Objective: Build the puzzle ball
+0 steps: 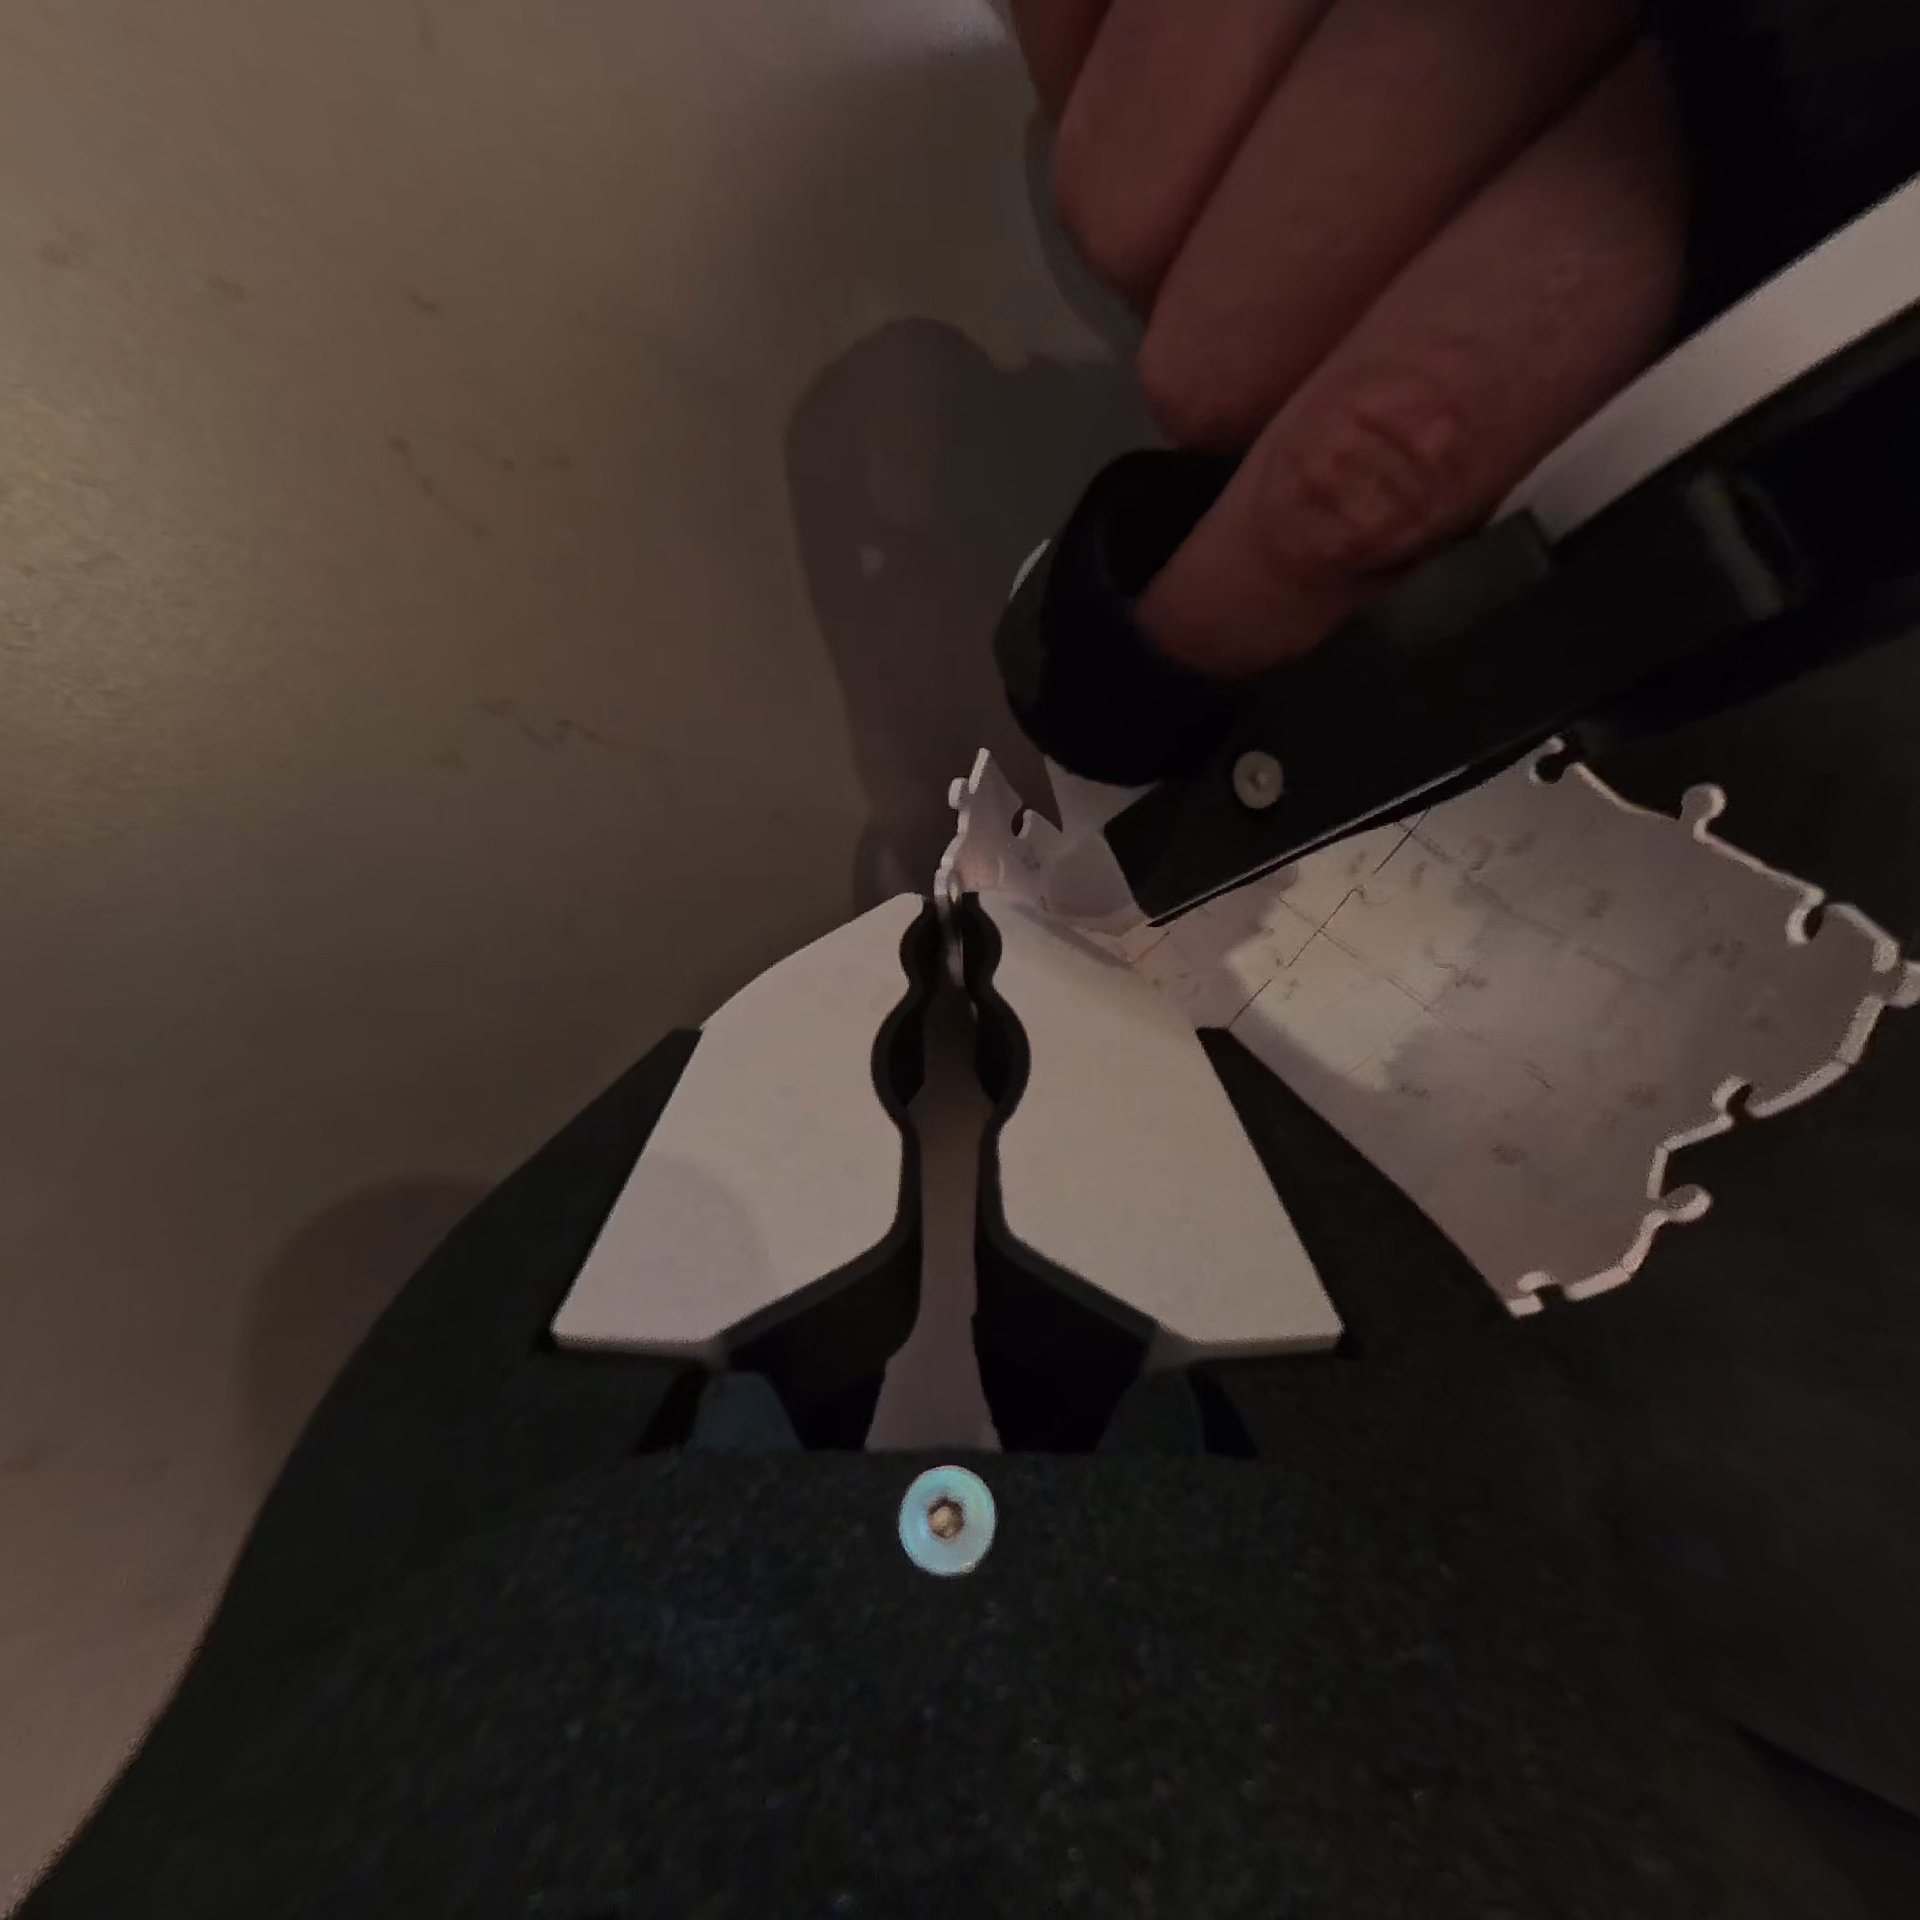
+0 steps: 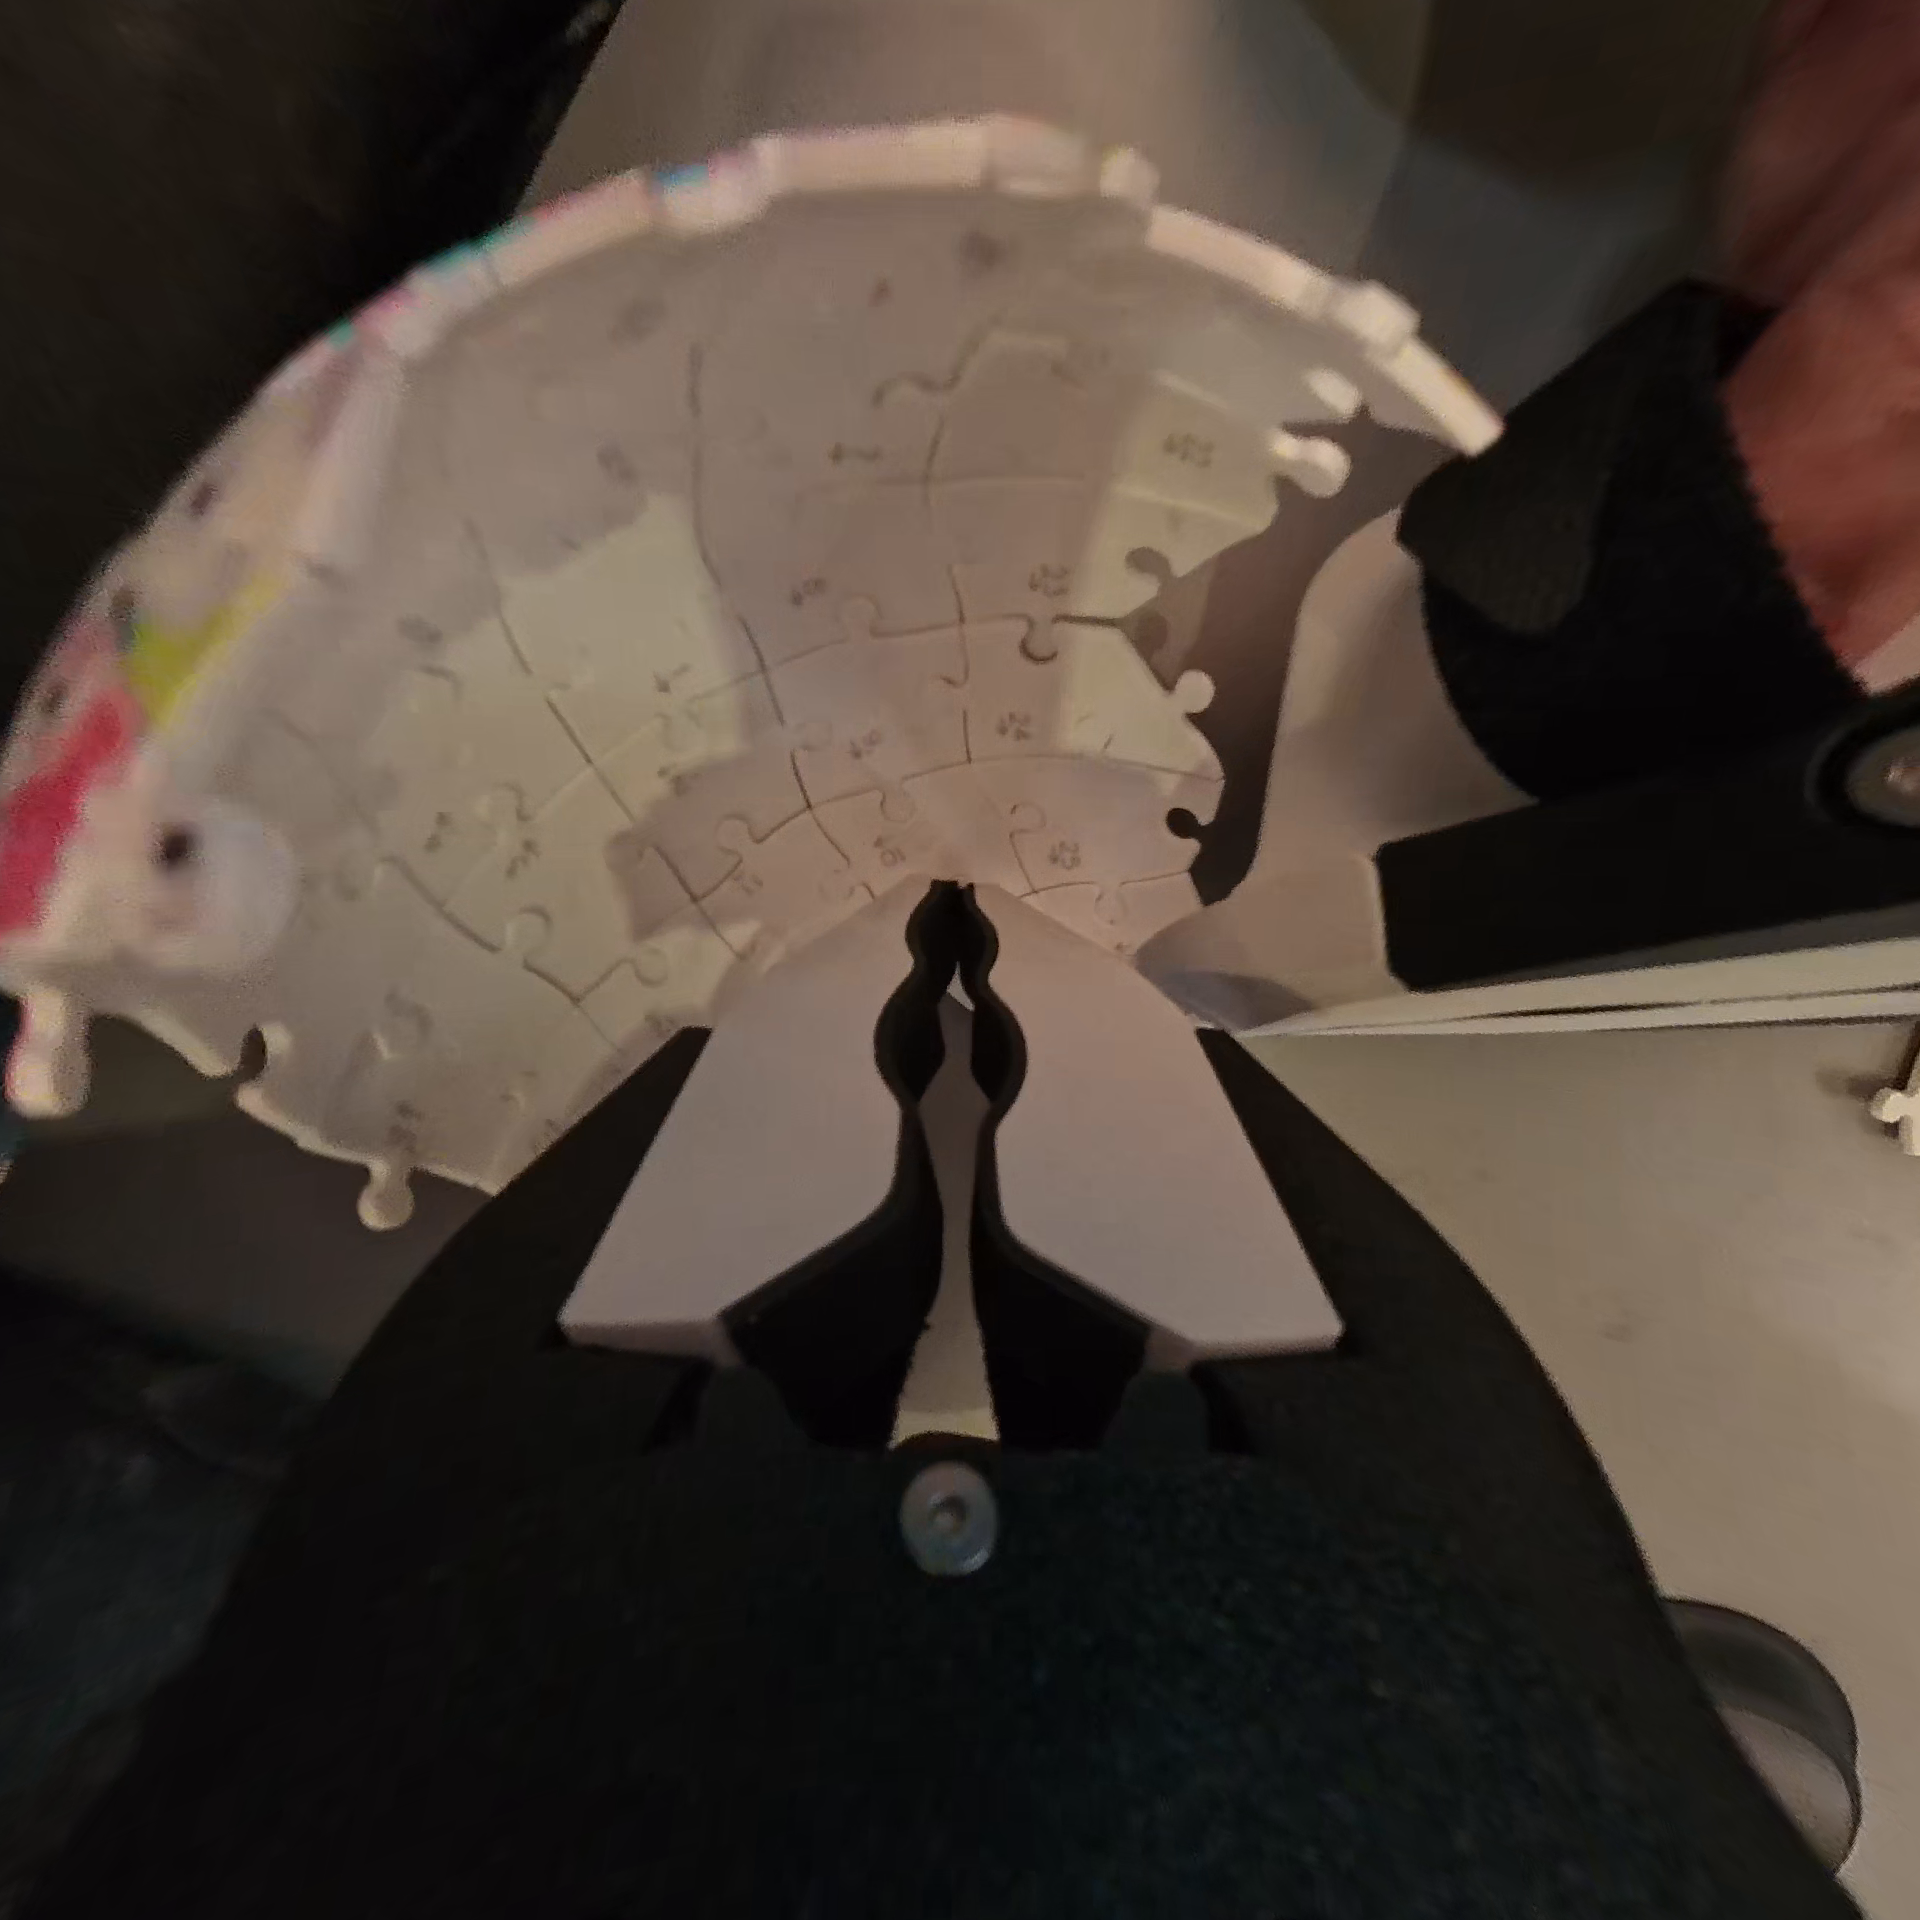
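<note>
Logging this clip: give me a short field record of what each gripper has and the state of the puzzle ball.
left gripper: shut on a single loose puzzle piece, pinched at its edge
right gripper: shut on the lower edge of the partial puzzle shell
shell state: curved, many pieces joined, white inner side facing the right wrist camera, coloured print at its left rim; open jagged edge on the right
piece vs shell: loose piece held close by the shell edge; whether it is seated cannot be told
surface: pale tabletop
hand: person's hand on right gripper's handle

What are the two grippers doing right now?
Left gripper: closed, pinching a loose puzzle piece.
Right gripper: closed, gripping the half-built puzzle ball by its edge.
</note>
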`<state>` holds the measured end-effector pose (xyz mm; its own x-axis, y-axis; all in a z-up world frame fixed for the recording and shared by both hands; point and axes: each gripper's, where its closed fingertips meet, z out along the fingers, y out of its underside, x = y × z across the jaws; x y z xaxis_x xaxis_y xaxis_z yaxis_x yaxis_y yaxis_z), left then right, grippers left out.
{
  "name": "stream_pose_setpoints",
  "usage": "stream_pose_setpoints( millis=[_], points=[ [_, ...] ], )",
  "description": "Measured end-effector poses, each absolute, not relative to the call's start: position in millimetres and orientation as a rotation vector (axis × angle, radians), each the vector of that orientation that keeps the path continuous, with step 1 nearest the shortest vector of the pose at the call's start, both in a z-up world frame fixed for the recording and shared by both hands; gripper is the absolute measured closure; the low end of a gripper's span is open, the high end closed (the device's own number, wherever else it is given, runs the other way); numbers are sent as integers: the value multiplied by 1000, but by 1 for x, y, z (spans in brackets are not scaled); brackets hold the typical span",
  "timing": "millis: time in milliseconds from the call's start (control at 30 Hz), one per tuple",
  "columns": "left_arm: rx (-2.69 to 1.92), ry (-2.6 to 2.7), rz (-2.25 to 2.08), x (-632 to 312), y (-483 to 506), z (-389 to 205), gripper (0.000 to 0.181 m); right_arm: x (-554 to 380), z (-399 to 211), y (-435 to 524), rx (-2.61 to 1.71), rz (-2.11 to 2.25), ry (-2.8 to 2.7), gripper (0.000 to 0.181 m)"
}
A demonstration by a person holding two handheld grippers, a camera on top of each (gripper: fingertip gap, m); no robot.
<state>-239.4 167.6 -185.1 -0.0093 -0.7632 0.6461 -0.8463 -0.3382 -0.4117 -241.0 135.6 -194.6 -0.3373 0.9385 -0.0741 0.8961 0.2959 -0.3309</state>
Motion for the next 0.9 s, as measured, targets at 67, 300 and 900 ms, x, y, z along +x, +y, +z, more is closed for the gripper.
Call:
stream_pose_setpoints(
  millis=[67, 300, 900],
  points=[
    [2144, -1744, 1274, -239, 168, -186, 178, -241, -195, 135, -1708, 471, -2424, 181],
    [2158, -1758, 1253, -240, 167, -185, 178, -236, -170, 145, -1773, 542, -2261, 181],
    [2196, -1728, 1271, -248, 168, -184, 178, -240, -195, 133, -1827, 498, -2423, 181]
  ],
)
